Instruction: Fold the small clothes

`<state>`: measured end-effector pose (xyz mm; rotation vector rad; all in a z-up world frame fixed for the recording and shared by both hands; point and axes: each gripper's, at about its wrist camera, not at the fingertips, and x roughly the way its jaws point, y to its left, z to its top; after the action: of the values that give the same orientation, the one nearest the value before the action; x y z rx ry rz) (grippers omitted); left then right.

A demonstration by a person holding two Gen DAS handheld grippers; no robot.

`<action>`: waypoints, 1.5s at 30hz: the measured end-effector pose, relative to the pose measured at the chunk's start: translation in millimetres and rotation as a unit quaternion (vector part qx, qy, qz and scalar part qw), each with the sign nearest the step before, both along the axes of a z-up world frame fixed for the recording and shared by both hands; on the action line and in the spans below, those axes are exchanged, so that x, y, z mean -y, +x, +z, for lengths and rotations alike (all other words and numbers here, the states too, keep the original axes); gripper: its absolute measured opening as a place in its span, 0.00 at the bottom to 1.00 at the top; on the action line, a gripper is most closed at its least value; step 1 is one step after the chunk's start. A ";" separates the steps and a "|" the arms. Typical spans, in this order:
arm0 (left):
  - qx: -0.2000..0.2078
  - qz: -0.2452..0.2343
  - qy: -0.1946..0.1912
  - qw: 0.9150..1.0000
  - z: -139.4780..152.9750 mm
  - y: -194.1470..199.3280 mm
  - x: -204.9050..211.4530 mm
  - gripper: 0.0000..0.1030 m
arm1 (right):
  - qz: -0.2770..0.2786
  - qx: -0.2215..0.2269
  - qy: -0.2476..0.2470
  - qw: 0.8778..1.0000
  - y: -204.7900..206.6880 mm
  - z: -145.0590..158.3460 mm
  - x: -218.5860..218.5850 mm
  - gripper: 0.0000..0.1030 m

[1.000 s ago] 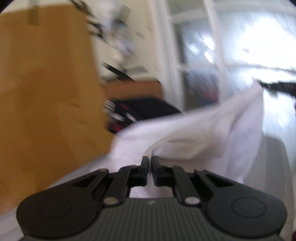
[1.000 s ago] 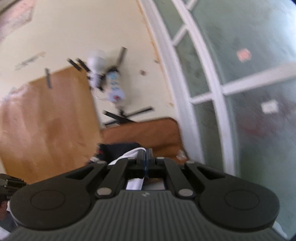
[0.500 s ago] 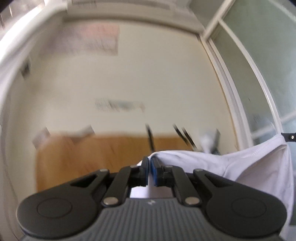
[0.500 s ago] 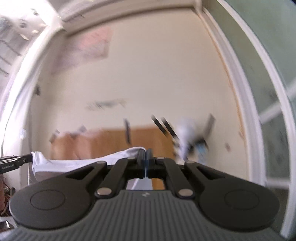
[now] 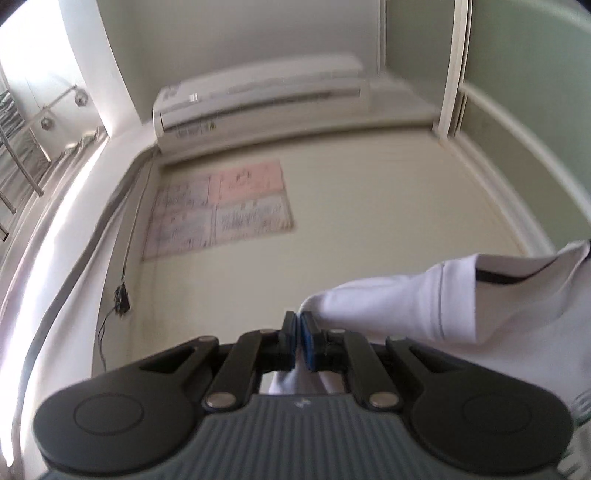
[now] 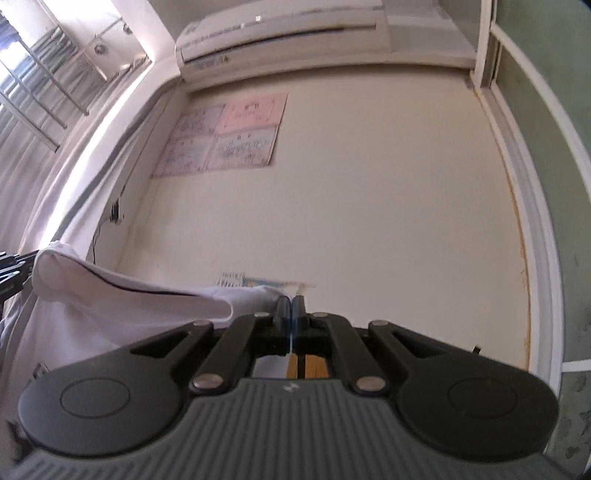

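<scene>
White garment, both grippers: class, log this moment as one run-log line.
phase: lifted | left gripper: shut on white garment | right gripper: shut on white garment | cameras: facing wall, air conditioner

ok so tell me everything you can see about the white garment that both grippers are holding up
The white cloth garment looks like soft, thin knit fabric, plain white with a narrow dark trim line along one folded edge and a stitched hem band. It hangs raised in front of the wall, stretched loosely between the left gripper and the right gripper, each shut on a bunched corner. The span sags and folds over itself; its lower part is out of view.
</scene>
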<state>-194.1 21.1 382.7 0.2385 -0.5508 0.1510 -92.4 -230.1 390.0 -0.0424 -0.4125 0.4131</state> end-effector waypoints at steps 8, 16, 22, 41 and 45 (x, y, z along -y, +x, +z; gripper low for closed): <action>-0.158 0.061 0.000 0.986 -66.1 132.9 -10.8 0.04 | -0.014 -0.130 -0.018 0.991 131.8 -60.2 -44.9 0.03; -0.336 0.124 -0.039 0.933 -174.3 312.9 -24.4 0.04 | -0.051 -0.270 -0.047 0.960 313.9 -151.5 -127.1 0.05; -0.540 0.148 -0.006 0.829 -314.3 407.3 -22.6 0.10 | -0.052 -0.416 -0.043 0.907 373.2 -274.1 -130.9 0.31; -0.621 0.023 -0.090 0.778 -348.6 216.2 -113.0 0.05 | -0.002 -0.526 0.032 0.850 230.2 -376.8 -29.4 0.05; -0.600 0.111 -0.045 0.791 -356.7 219.8 -111.1 0.04 | -0.204 -0.381 -0.086 0.898 230.5 -344.5 -11.9 0.06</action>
<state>25.7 132.1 26.0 0.2576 0.7699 0.2188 138.1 -218.2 45.5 -0.1314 0.4104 0.0264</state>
